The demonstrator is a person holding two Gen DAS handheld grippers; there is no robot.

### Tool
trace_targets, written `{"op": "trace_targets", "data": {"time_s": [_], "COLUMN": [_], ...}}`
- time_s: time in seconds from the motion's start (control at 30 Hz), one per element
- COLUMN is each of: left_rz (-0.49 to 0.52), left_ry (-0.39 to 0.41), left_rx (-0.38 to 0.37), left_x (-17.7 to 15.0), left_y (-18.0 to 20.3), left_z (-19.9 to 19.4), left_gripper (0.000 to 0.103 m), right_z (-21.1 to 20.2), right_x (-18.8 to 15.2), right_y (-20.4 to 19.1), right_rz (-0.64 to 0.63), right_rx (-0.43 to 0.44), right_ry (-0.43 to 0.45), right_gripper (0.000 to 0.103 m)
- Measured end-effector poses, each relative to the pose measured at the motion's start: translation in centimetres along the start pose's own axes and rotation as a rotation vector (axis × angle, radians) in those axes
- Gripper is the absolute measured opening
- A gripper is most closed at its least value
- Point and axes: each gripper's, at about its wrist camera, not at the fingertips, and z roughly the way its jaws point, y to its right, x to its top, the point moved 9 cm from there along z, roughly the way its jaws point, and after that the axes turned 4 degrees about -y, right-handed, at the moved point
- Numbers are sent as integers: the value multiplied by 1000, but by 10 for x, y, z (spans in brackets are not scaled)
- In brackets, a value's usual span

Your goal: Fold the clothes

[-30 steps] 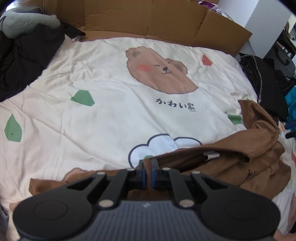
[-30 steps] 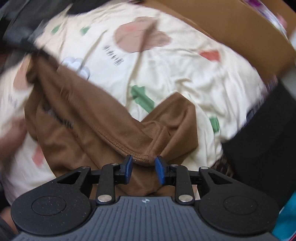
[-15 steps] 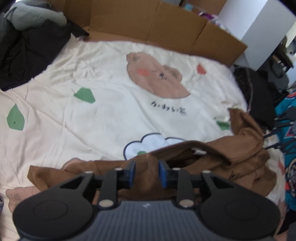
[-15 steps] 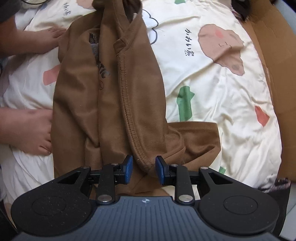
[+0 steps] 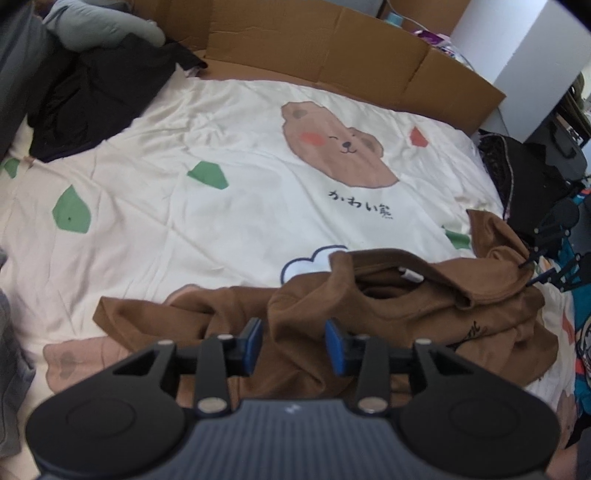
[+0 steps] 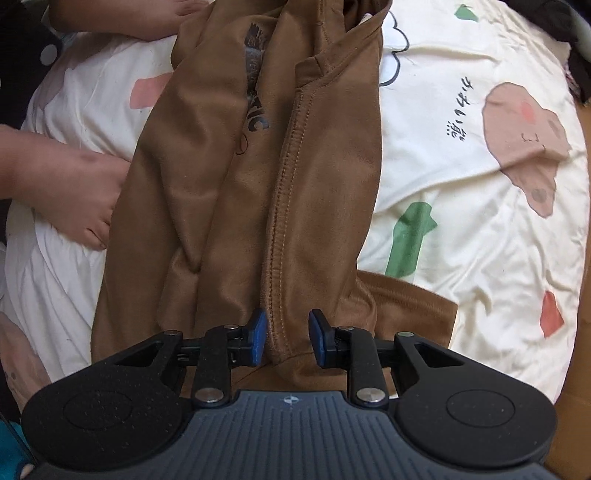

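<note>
A brown shirt (image 5: 406,306) lies bunched on the near right part of a cream bear-print bedsheet (image 5: 221,221). My left gripper (image 5: 293,347) is open just above the shirt's near folds, and a ridge of cloth rises between its blue pads. In the right wrist view the brown shirt (image 6: 229,184) stretches away lengthwise, print side up. My right gripper (image 6: 288,339) is open at the near end, with a stitched hem fold lying between its fingers. The cloth also runs on under the right finger.
A person's bare hand or foot (image 6: 74,192) rests on the sheet beside the shirt's left edge, and another (image 6: 166,14) at the far end. A cardboard wall (image 5: 332,55) lines the back. A black garment (image 5: 92,99) and dark clothes (image 5: 517,173) lie at the bed's edges.
My left gripper went from shut on the shirt to open and let the cloth drop. The right gripper swung round to look along the shirt, with its finger gap unchanged.
</note>
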Motion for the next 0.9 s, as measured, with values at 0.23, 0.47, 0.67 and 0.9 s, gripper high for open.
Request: {"op": "trace_targets", "data": {"time_s": [0.23, 0.47, 0.67, 0.9], "left_rz": [-20, -53, -61, -56], "left_ry": [2, -4, -19, -11], "left_rx": [9, 1, 3, 9], "left_x": [-5, -11, -18, -18], "left_y": [-10, -12, -14, -18], "left_z": [-3, 3, 6, 4], "left_gripper": [40, 39, 39, 39], "right_z": [6, 14, 23, 30], "right_x": [-6, -5, -5, -8], "right_y": [-2, 2, 4, 5], "right_rz": [-46, -64, -78, -61], "right_rx": [47, 66, 61, 57], "right_ry": [-52, -81, -95, -104], "right_gripper": [21, 21, 22, 17]}}
